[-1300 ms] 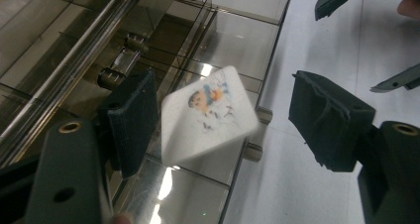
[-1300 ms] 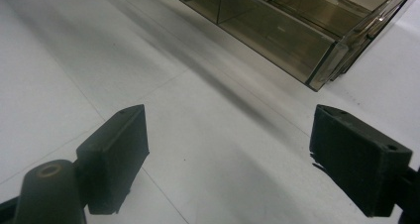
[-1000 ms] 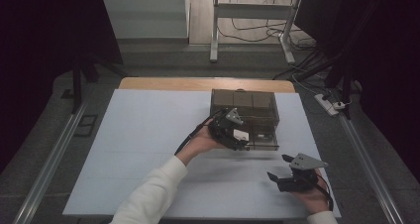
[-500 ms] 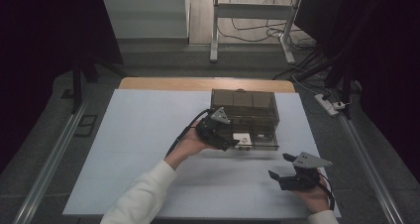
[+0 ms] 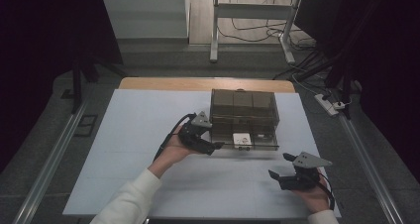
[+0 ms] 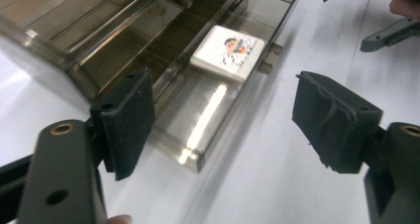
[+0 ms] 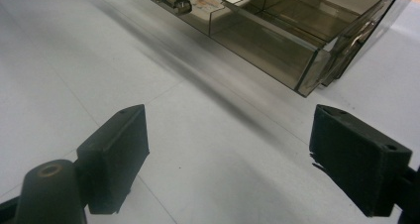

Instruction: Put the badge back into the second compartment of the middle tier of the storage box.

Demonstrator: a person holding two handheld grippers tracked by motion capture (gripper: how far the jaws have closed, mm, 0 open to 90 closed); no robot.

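A smoky see-through drawer box (image 5: 242,105) stands on the white table. Its lowest drawer (image 5: 247,143) is pulled out toward me, and a white picture tile (image 5: 241,137) lies inside. In the left gripper view the tile (image 6: 228,53) rests in the drawer (image 6: 198,130) ahead of the jaws. My left gripper (image 5: 213,143) sits at the drawer's left front corner. Its jaws (image 6: 228,115) have just been opening, and the pads press on nothing. My right gripper (image 5: 279,165) rests open near the table's front right, empty (image 7: 228,135), facing the drawer (image 7: 257,35) and its knob (image 7: 171,0).
The white table top (image 5: 133,135) stretches wide to the left of the box. A wooden strip (image 5: 198,84) edges the far side. Metal rails (image 5: 49,159) run along both sides of the table, and a power strip (image 5: 329,104) lies on the floor at the right.
My left gripper has drawn back leftward from over the drawer front, uncovering the white tile in the drawer. The right gripper has stayed put.
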